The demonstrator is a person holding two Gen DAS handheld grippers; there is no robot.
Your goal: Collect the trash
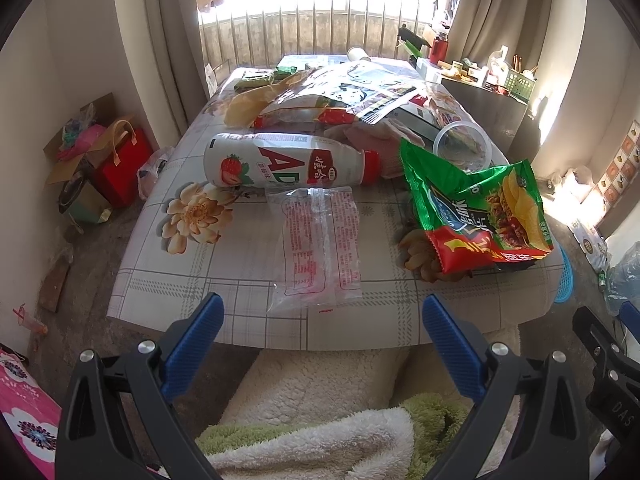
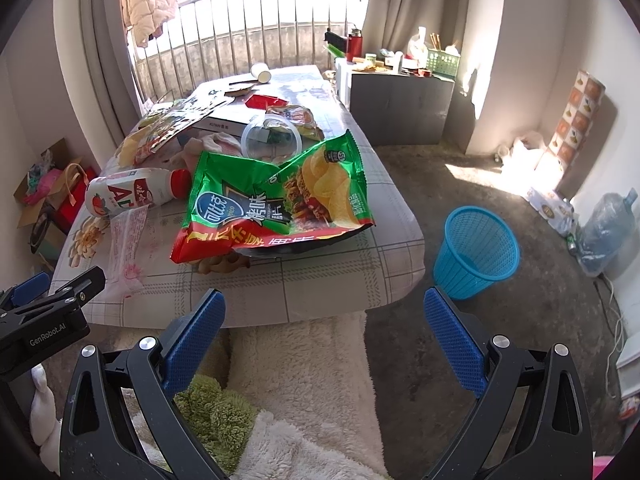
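**Both grippers wide open short of the littered table**

The left gripper (image 1: 322, 340) and right gripper (image 2: 324, 338) hang released, holding nothing. Only the right view shows the blue wastebasket (image 2: 476, 252) on the floor beside the table (image 2: 328, 276). On the table lie a green chip bag (image 2: 276, 204), a clear wrapper (image 1: 316, 240) and a strawberry drink bottle (image 1: 288, 160); a clear plastic cup (image 1: 462, 148) lies behind the bag.

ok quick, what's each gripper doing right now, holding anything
Left gripper: open, holding nothing, short of the clear wrapper.
Right gripper: open, holding nothing, near the table edge.
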